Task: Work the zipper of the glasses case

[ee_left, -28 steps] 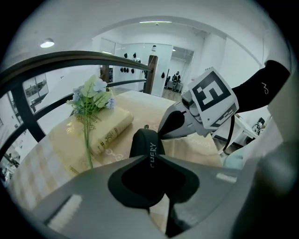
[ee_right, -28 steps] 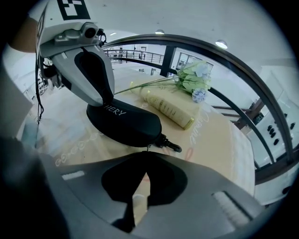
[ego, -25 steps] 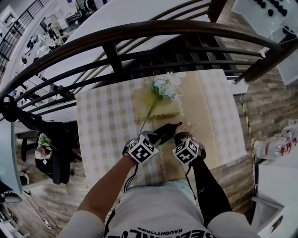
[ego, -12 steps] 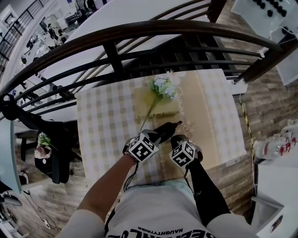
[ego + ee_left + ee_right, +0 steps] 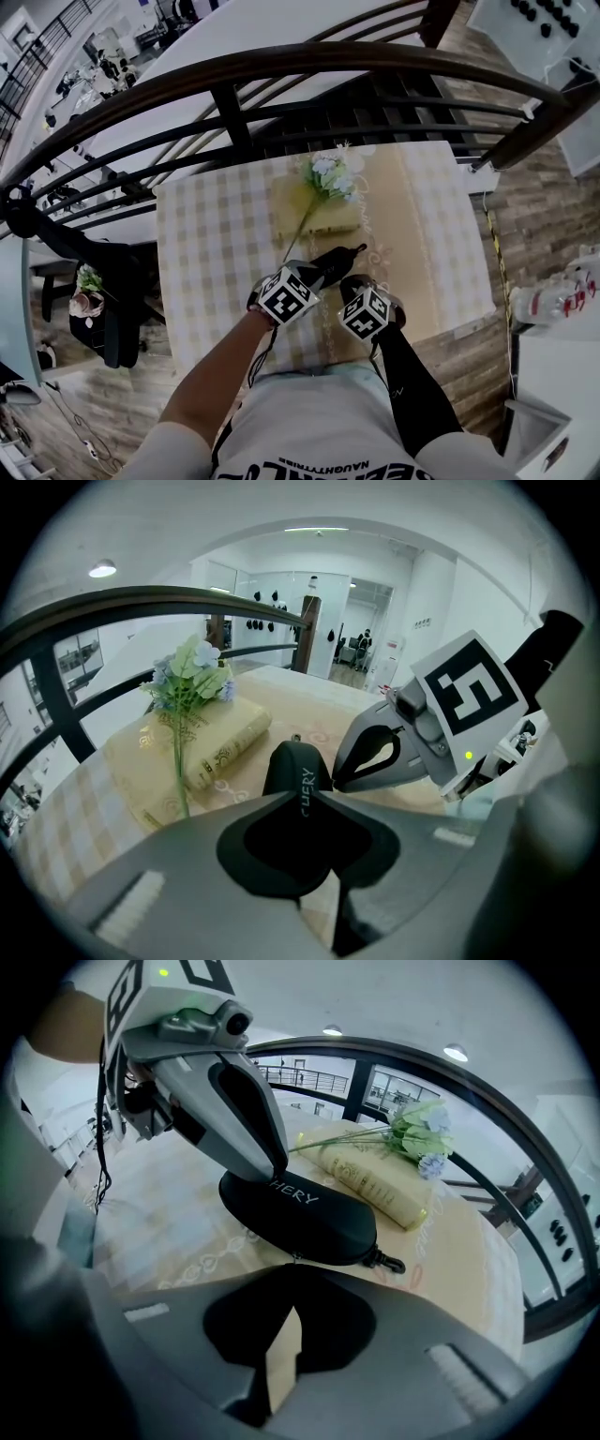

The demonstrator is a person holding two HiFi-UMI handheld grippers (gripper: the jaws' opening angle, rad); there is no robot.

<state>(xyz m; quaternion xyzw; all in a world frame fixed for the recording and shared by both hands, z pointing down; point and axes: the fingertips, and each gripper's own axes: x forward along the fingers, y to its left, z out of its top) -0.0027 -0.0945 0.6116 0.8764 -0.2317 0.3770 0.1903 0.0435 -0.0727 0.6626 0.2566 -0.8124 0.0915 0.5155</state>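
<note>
Gripping glasses case (image 5: 300,1213) end: left gripper (image 5: 305,797) jaws clamped | right gripper (image 5: 292,1269) jaws pinching zipper pull (image 5: 293,1258)

Black oblong glasses case (image 5: 332,262) (image 5: 294,769) (image 5: 302,1214) with pale lettering on the lid, closed all round as far as visible, lying flat and lid-up. Sits about mid-table (image 5: 187,246), slightly nearer the near edge, long axis slanting from near left to far right, clip (image 5: 390,1262) end toward the far right corner. Carries a small zipper pull (image 5: 293,1258) on one long side, right at the closed tips of the right gripper (image 5: 350,282) (image 5: 340,782) (image 5: 293,1269), and bears the closed tip of the left gripper (image 5: 317,274) (image 5: 314,795) (image 5: 279,1175) on the lid beside the lettering.
</note>
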